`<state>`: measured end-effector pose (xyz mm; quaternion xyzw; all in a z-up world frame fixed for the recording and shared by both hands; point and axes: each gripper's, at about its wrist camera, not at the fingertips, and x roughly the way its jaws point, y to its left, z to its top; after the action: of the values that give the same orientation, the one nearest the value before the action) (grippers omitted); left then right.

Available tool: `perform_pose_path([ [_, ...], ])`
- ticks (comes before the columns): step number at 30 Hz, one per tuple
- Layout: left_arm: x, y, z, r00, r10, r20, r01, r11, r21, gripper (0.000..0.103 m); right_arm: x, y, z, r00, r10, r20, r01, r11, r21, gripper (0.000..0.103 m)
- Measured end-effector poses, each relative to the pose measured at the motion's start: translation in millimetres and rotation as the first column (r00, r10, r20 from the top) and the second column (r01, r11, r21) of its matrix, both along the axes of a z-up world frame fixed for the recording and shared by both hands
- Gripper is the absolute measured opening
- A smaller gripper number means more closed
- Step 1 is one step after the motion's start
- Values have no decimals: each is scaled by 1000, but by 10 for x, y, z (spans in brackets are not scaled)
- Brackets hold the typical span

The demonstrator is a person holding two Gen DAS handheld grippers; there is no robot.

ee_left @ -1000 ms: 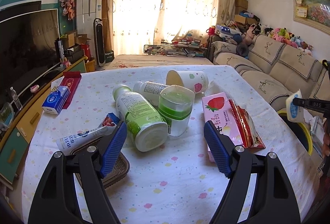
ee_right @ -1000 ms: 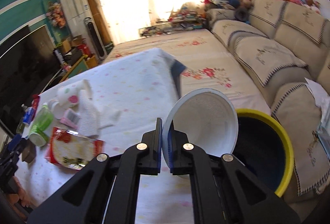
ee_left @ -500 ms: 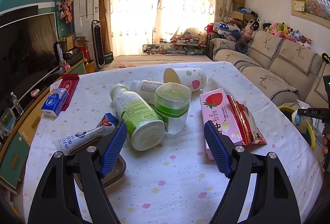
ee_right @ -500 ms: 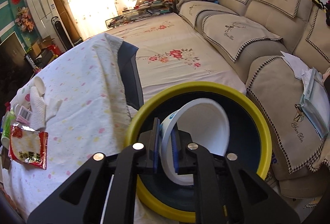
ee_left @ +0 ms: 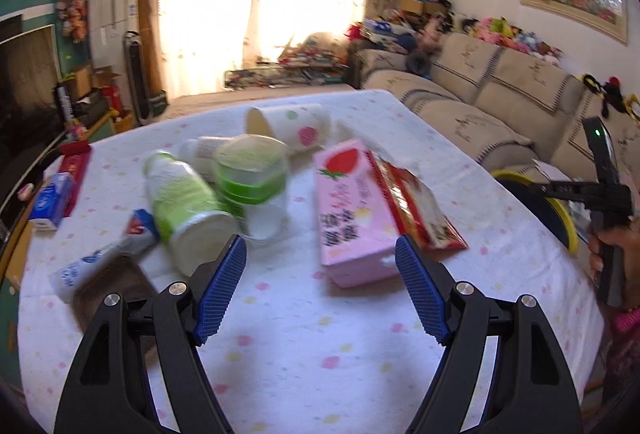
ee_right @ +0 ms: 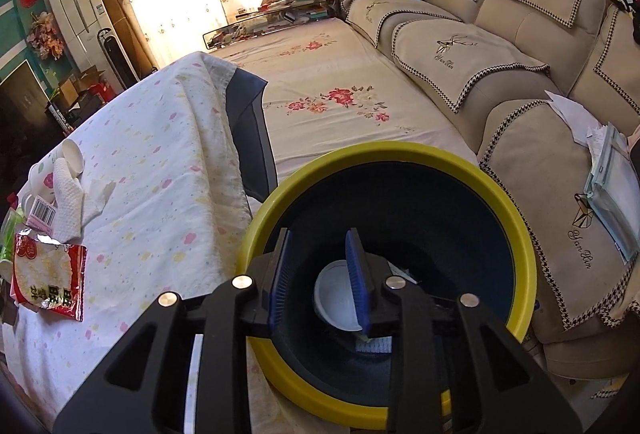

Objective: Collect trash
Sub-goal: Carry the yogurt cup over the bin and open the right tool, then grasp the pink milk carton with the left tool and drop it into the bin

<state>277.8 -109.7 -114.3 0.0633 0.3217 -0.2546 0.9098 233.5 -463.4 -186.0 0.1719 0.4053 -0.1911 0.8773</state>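
Brown tray [ee_left: 116, 284]: near left of the table [ee_left: 304, 350], partly behind the left finger.
Bottle [ee_left: 182, 212]: white and green, on its side, its base just left of the left pad.
Clear cup [ee_left: 254, 186]: green band, upright beside the bottle (blurred).
Left gripper [ee_left: 320, 282]: jaws wide apart and holding nothing, above bare tablecloth; the pink box [ee_left: 350, 214] lies just beyond, between the pads and nearer the right one.
Snack packet [ee_left: 416, 206]: red, against the box's right side, near the table's right edge.
Open room: spotted cloth is bare under and in front of the left jaws.
Right gripper [ee_right: 320, 286]: above the mouth of the yellow-rimmed bin [ee_right: 516, 218], jaws opening, nothing pinched.
White bowl [ee_right: 338, 298]: down inside the bin, below the pads and free of them.
Bin edges: stands between table edge and sofa [ee_right: 500, 46].
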Motion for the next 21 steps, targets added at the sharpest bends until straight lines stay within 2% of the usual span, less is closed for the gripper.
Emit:
perform_pose_path([
  [6, -3, -280, -157, 997, -53, -61, 57, 996, 70, 76, -93, -78, 29, 1000, -12, 27, 12, 1000, 23, 27],
  [11, 146, -372, -254, 991, -49, -128, 58, 996, 67, 76, -166, -175, 14, 999, -30, 41, 28, 999, 46, 27],
  [15, 331, -438, -347, 982, -29, -187, 43, 996, 75, 69, -200, -238, -27, 998, -39, 50, 35, 996, 82, 27],
  [21, 457, -443, -320, 984, -7, -178, 16, 998, 53, 68, -242, -296, -46, 997, -48, 57, 42, 994, 98, 27],
])
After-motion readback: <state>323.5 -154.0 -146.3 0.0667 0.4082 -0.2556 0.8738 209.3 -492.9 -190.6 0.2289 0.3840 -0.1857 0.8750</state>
